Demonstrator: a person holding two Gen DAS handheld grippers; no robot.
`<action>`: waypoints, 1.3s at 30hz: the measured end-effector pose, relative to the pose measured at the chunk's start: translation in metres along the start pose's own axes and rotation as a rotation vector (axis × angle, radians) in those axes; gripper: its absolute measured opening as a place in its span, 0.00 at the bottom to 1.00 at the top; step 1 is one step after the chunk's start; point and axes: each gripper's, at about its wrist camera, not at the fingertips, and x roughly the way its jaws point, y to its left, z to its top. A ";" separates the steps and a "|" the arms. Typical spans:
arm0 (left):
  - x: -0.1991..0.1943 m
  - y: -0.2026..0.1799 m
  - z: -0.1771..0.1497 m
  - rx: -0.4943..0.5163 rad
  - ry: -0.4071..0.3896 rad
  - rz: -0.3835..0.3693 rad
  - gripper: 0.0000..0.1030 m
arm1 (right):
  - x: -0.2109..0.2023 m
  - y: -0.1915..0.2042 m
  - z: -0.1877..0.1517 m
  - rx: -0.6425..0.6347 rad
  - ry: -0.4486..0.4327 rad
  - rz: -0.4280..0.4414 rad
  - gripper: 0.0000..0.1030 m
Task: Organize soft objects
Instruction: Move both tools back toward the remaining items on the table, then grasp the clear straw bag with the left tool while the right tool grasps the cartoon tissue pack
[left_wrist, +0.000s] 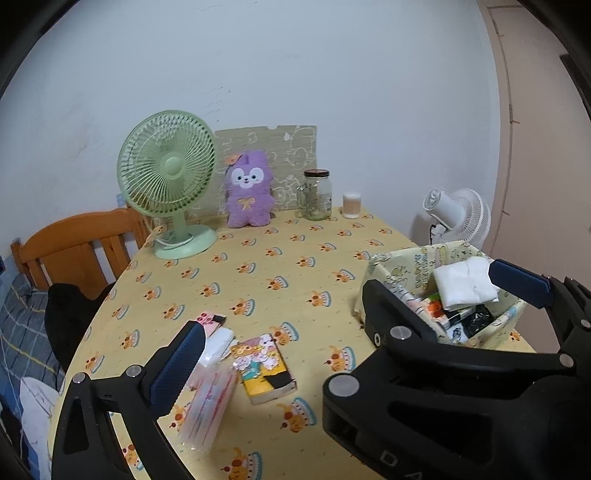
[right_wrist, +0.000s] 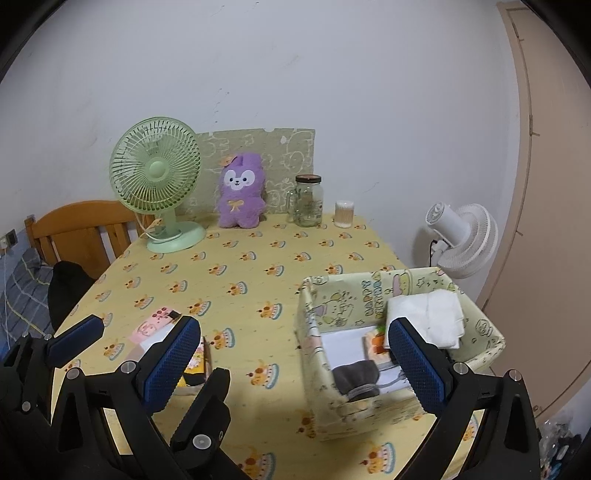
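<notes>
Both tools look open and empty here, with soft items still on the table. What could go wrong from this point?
1. The clear plastic packet lies against the cartoon tissue pack; the left tool may catch both or slip off the slick wrap.
2. The fabric box already holds a white folded cloth and a grey sock, so added items may spill over its soft rim.
</notes>
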 end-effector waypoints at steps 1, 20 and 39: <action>0.000 0.003 -0.001 -0.005 0.004 0.002 1.00 | 0.001 0.003 -0.001 0.003 0.003 0.003 1.00; 0.018 0.040 -0.027 -0.049 0.033 0.085 1.00 | 0.032 0.039 -0.021 0.013 0.065 0.106 1.00; 0.056 0.071 -0.061 -0.099 0.121 0.118 0.99 | 0.080 0.073 -0.052 -0.034 0.154 0.193 1.00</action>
